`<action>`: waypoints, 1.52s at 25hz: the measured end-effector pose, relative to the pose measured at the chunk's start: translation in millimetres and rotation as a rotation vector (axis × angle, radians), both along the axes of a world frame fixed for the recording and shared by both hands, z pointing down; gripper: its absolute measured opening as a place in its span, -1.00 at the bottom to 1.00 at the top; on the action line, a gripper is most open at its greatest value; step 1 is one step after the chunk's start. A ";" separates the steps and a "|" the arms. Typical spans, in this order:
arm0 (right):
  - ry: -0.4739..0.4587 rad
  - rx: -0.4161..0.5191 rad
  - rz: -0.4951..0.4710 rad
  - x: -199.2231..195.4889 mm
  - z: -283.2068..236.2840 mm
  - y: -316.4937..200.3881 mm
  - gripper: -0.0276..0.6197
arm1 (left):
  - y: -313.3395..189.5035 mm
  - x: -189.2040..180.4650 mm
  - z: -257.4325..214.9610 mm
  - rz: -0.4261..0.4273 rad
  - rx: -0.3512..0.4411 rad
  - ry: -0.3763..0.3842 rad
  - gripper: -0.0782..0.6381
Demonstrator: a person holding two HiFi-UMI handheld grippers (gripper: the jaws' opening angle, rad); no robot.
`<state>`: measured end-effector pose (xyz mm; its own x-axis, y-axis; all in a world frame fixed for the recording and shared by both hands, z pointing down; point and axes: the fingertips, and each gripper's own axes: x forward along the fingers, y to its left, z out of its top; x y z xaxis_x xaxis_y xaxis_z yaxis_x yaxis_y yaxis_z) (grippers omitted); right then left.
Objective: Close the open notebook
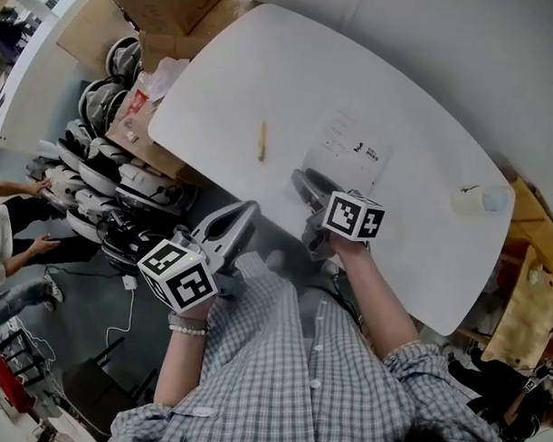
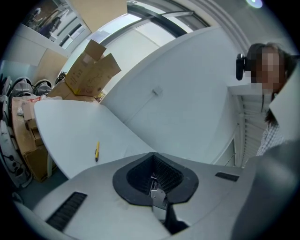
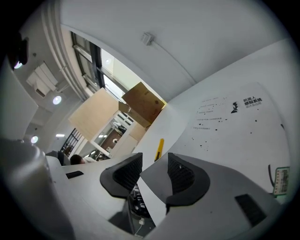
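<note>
**Right gripper at the notebook's corner, a sheet between its jaws**

The notebook (image 1: 353,144) lies open and flat on the white table (image 1: 411,266), its printed page facing up, near the middle of the tabletop. The right gripper (image 1: 301,180) sits at the notebook's near corner. In the right gripper view its jaws stand apart, and a thin white sheet (image 3: 151,199) runs edge-on through the gap between them, not pinched. The left gripper (image 1: 249,208) hangs just off the table's near edge, well clear of the notebook. The left gripper view shows its jaws pressed together with nothing between them.

A yellow pen (image 1: 261,141) lies alone on the table, left of the notebook. At the table's right end sits a small pale round container (image 1: 482,200); I cannot tell what is in it. Beyond the far-left edge, an open cardboard box (image 1: 143,100) holds crumpled packets and white wrapping. A bigger cardboard box (image 1: 166,5) stands behind it.
</note>
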<state>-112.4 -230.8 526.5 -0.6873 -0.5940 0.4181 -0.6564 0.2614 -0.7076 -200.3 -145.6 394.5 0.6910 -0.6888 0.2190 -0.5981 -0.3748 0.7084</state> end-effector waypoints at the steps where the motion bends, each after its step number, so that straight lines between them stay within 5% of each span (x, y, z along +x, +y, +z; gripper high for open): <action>1: -0.016 0.006 0.004 1.3 -5.0 0.0 -0.46 | -2.1 3.6 -0.6 0.009 0.002 0.001 -0.76; 11: -0.102 0.033 0.018 22.0 -34.3 7.4 -0.25 | -17.1 32.7 -7.7 0.054 0.026 0.007 -0.76; 24: -0.120 0.026 0.018 36.5 -38.4 30.0 -0.23 | -7.6 42.2 -9.5 0.023 0.035 -0.004 -0.76; 32: -0.132 0.140 0.063 64.0 -76.0 30.9 -0.25 | -7.4 52.9 -13.7 0.041 0.063 -0.009 -0.76; 34: -0.077 0.189 0.051 70.1 -87.0 31.8 -0.31 | -8.5 58.3 -15.6 0.050 0.069 -0.008 -0.76; 38: -0.006 0.289 0.093 89.9 -108.8 30.7 -0.80 | -12.4 69.5 -21.9 0.071 0.088 -0.008 -0.76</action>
<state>-22.5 -200.2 417.7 -0.6264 -0.7482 0.2186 -0.6829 0.3915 -0.6168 -130.8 -158.0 372.7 0.7375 -0.6548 0.1654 -0.5732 -0.4773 0.6661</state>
